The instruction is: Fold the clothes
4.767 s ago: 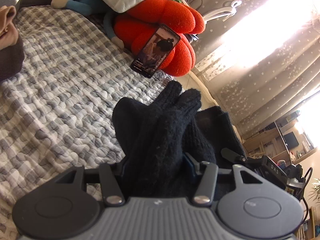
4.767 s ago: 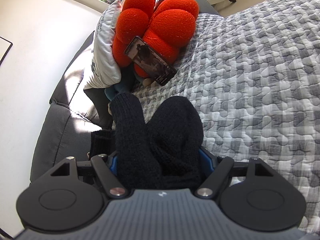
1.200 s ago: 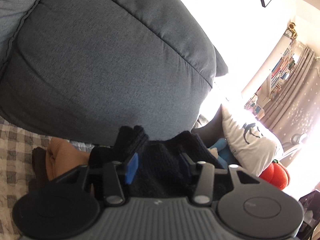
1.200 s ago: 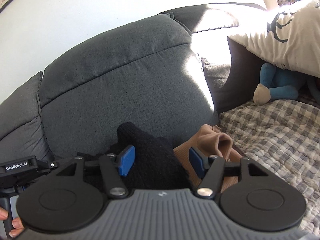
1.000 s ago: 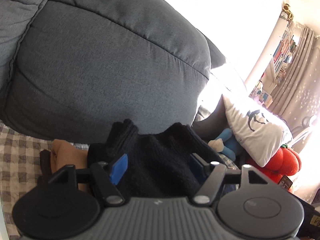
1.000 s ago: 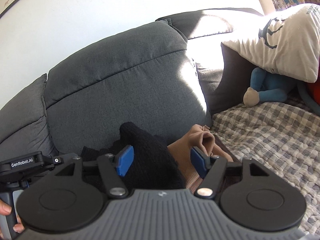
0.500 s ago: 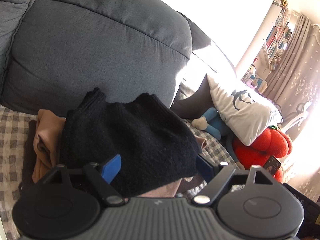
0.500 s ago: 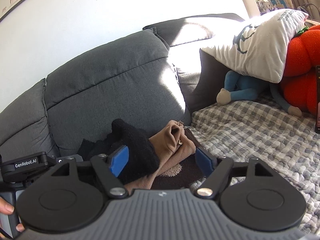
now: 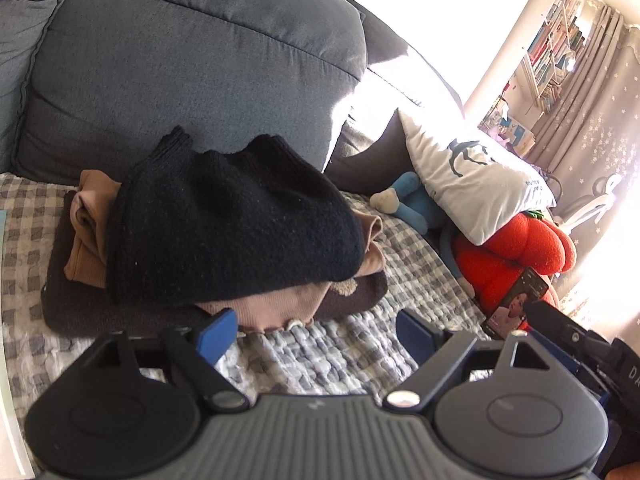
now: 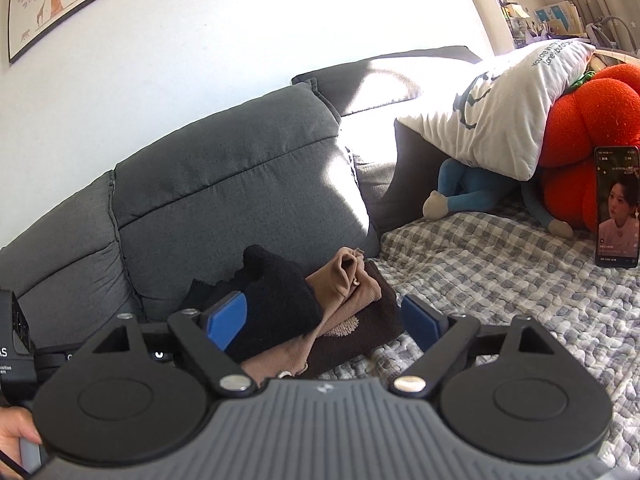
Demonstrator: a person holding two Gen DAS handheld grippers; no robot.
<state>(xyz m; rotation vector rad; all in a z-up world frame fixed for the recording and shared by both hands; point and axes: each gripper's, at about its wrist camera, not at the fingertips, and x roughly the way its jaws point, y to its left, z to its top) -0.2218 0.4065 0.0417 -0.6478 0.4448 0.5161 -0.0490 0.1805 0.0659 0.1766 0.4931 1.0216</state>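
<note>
A folded black knit garment (image 9: pixel 228 224) lies on top of a pile: a tan garment (image 9: pixel 90 240) and a dark brown one (image 9: pixel 76 308) are under it, against the grey sofa back. The pile also shows in the right wrist view, with the black knit (image 10: pixel 276 308), the tan garment (image 10: pixel 344 284) and the brown one (image 10: pixel 368 328). My left gripper (image 9: pixel 316 330) is open and empty, just in front of the pile. My right gripper (image 10: pixel 324 320) is open and empty, close to the pile's right side.
The pile sits on a grey checked quilt (image 9: pixel 320 356) over the sofa seat. A white pillow (image 10: pixel 504 108), a blue plush toy (image 10: pixel 468 196), an orange plush pumpkin (image 10: pixel 592 120) and a phone (image 10: pixel 616 208) leaning on it lie to the right. The grey back cushions (image 10: pixel 240 196) stand behind.
Both grippers opened, let go of the black knit garment on top of the pile, and drew back from it.
</note>
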